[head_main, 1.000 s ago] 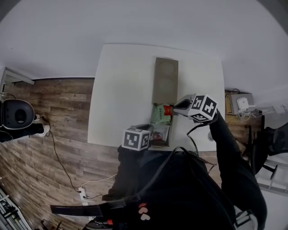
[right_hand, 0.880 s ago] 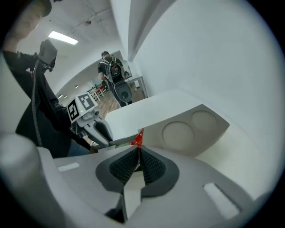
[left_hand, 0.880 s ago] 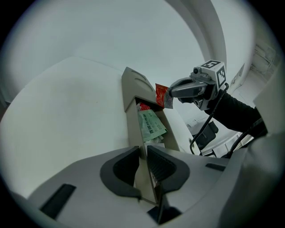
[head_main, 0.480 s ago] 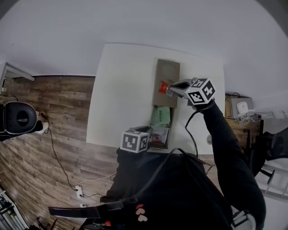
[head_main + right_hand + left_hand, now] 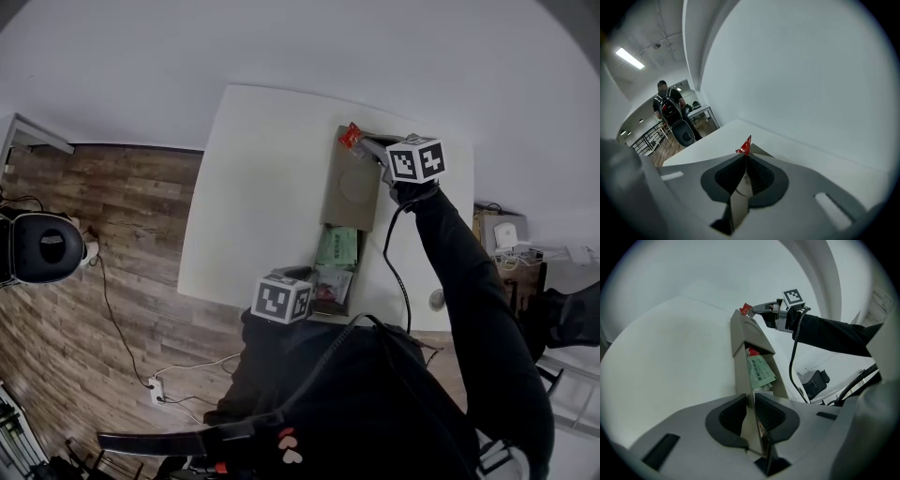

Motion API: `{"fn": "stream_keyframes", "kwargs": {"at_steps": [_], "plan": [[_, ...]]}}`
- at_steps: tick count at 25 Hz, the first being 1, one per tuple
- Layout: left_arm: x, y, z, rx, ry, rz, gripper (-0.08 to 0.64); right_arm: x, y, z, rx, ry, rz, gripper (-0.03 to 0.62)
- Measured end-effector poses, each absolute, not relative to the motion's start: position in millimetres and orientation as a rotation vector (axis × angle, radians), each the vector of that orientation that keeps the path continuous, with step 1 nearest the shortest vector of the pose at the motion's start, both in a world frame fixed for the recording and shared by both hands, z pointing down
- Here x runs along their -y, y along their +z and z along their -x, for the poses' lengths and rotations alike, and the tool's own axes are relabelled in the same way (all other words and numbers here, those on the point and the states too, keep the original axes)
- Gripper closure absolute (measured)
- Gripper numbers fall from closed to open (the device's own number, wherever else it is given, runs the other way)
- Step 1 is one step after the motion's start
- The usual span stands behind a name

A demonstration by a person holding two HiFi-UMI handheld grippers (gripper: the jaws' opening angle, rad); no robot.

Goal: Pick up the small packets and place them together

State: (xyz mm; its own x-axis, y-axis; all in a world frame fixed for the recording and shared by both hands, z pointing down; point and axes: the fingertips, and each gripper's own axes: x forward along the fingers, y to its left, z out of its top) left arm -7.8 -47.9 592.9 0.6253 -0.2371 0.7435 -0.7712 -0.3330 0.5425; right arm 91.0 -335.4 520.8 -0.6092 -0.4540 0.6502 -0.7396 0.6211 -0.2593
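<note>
At the far end of the tray (image 5: 330, 183), the right gripper (image 5: 364, 144) is pinching the red packet (image 5: 350, 137) in narrow jaws, while the left gripper (image 5: 751, 401) is clamping the tray's near wall. Holding both grips until the packet is lying flat seems wisest.

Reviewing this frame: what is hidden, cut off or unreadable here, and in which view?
- Red packet: in the right gripper view only a corner shows past the right gripper's closed jaws. Its print is unreadable.
- Tray's near compartment: in the head view the left gripper's marker cube covers it. In the left gripper view the jaws hide it.
- Green packet: lettering too small to read in either view.
</note>
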Motion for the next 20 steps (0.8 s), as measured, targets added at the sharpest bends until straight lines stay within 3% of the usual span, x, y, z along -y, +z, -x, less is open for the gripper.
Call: {"fn": "stream_keyframes", "kwargs": {"at_steps": [9,14,20], "plan": [[47,594,9,0.805,0.71,-1.879,0.5,346,538,-97,2.215,0.802,-0.993,0.571],[46,598,7,0.791,0.698,-1.873,0.5,341,546,-97,2.17,0.783,-0.927,0.484],[48,595,8,0.804,0.695,-1.873,0.5,342,540,-104,2.182,0.766,-0.965,0.462]]}}
